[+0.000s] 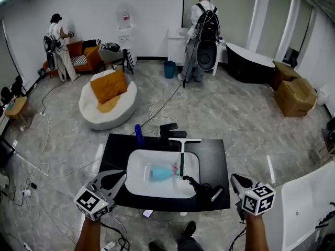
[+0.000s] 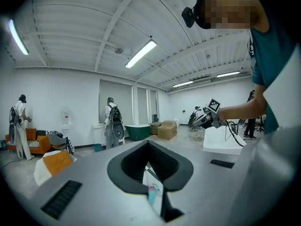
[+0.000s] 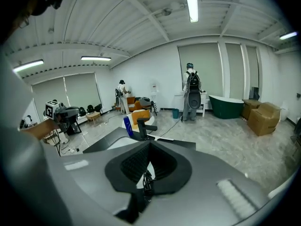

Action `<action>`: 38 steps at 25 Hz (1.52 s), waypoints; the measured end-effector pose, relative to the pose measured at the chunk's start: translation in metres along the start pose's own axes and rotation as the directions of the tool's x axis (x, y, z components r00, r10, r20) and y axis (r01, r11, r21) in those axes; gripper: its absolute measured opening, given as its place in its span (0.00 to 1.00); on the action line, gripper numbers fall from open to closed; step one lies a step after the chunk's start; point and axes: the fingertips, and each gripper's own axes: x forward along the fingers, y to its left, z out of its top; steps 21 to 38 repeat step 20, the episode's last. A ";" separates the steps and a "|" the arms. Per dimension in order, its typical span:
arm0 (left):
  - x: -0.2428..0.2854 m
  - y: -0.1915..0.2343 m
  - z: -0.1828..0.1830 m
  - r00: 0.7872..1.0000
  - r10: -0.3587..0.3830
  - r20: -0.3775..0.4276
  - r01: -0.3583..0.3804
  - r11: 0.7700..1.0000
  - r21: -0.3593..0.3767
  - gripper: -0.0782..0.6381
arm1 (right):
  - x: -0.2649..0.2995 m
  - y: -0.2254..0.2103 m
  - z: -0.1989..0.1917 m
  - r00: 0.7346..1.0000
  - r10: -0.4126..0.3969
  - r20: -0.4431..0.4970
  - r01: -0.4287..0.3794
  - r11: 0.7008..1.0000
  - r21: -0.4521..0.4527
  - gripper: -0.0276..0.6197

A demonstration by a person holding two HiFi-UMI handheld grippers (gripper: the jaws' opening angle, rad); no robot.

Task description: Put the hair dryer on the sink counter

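Note:
A black sink counter [image 1: 118, 156] with a white basin [image 1: 137, 177] stands just in front of me. The teal and pink hair dryer [image 1: 159, 172] lies in the basin, blurred, and its black cord [image 1: 201, 186] coils onto the counter's front right. My left gripper [image 1: 112, 181] hovers shut and empty over the front left corner. My right gripper [image 1: 238, 182] hangs shut and empty just off the front right corner. The left gripper view shows the left gripper [image 2: 148, 142] with jaws together and the dryer [image 2: 153, 192] beneath. In the right gripper view the cord [image 3: 147, 180] shows below the right gripper [image 3: 149, 144].
A blue bottle [image 1: 138, 134] and a black faucet [image 1: 168, 132] stand at the counter's back edge. Behind lie a white beanbag with an orange cushion [image 1: 107, 101], floor cables, cardboard boxes [image 1: 296, 95] and two people at the far wall. A white tub [image 1: 309, 208] is at my right.

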 end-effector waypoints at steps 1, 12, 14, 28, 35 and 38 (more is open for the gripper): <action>-0.004 0.001 -0.002 1.000 0.008 0.000 -0.008 1.000 -0.001 0.12 | 0.000 0.002 0.000 1.000 0.004 0.001 -0.004 1.000 0.002 0.06; -0.027 -0.010 -0.013 0.999 0.033 -0.014 -0.034 0.998 -0.044 0.12 | -0.008 0.009 -0.010 1.000 0.021 -0.004 -0.021 1.000 0.018 0.06; -0.028 -0.012 -0.021 0.999 0.033 -0.019 -0.035 0.997 -0.065 0.12 | -0.010 0.008 -0.015 1.000 0.020 -0.008 -0.020 1.000 0.024 0.06; -0.022 -0.023 -0.037 0.999 -0.002 -0.039 -0.003 0.992 -0.123 0.12 | -0.003 0.009 -0.036 0.999 0.037 -0.033 -0.035 0.998 0.055 0.06; -0.022 -0.023 -0.037 0.999 -0.002 -0.039 -0.003 0.992 -0.123 0.12 | -0.003 0.009 -0.036 0.999 0.037 -0.033 -0.035 0.998 0.055 0.06; -0.022 -0.023 -0.037 0.999 -0.002 -0.039 -0.003 0.992 -0.123 0.12 | -0.003 0.009 -0.036 0.999 0.037 -0.033 -0.035 0.998 0.055 0.06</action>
